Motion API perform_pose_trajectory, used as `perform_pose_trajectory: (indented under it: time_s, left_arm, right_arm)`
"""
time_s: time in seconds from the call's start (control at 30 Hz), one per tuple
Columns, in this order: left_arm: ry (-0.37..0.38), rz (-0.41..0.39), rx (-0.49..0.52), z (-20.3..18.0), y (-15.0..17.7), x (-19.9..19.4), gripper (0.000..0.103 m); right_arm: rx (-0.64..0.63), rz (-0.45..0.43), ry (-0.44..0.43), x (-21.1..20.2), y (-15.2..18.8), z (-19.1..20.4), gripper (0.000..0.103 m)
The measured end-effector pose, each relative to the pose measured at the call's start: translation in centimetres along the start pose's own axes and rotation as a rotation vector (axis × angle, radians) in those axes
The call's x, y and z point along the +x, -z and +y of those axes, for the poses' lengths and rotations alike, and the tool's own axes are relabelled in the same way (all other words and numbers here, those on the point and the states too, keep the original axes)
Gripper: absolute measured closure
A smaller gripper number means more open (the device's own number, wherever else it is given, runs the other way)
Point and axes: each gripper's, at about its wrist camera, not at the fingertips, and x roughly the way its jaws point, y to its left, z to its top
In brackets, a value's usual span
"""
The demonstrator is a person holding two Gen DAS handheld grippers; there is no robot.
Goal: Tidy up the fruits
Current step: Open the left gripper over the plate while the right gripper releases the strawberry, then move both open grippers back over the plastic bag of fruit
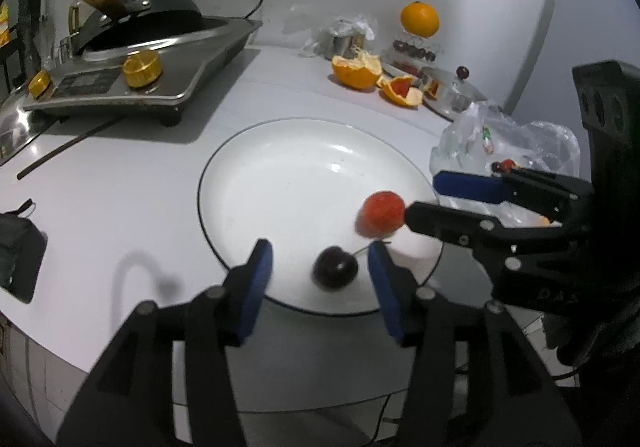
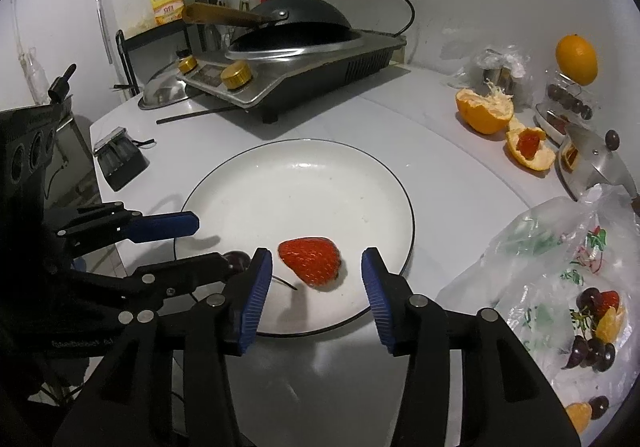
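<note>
A white plate [image 1: 288,183] [image 2: 300,191] lies on the white counter. A dark cherry [image 1: 335,273] with a stem sits near the plate's front rim, between the blue pads of my left gripper [image 1: 318,253], which stands open and clear of it. Beside it is a red strawberry [image 2: 310,261] [image 1: 382,213], between the fingers of my right gripper [image 2: 316,259]; that gripper is open too, with a gap on both sides. In the right wrist view the left gripper [image 2: 214,243] comes in from the left and half hides the cherry [image 2: 236,261]. The right gripper [image 1: 420,198] enters the left wrist view from the right.
A clear plastic bag [image 2: 560,287] [image 1: 500,143] holding cherries, strawberries and orange segments lies right of the plate. Orange peel halves [image 2: 484,111], a whole orange [image 2: 576,59] and a steel lid [image 2: 596,163] sit behind it. A cooker with a wok [image 2: 300,59] stands at the back left.
</note>
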Motion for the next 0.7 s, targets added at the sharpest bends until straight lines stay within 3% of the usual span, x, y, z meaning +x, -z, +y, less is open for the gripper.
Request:
perform_pose_trajectory:
  time_s: [0.3, 0.7]
  left_arm:
    - [0.01, -0.037, 0.039, -2.2, -0.1, -1.3, 0.051]
    - [0.026, -0.026, 0.13, -8.7, -0.5, -0.8, 0.05]
  right_arm:
    - [0.022, -0.053, 0.048, -3.3, 0.7, -1.3, 0.054]
    - [0.072, -0.121, 0.123, -8.9, 3.3, -5.5, 0.054]
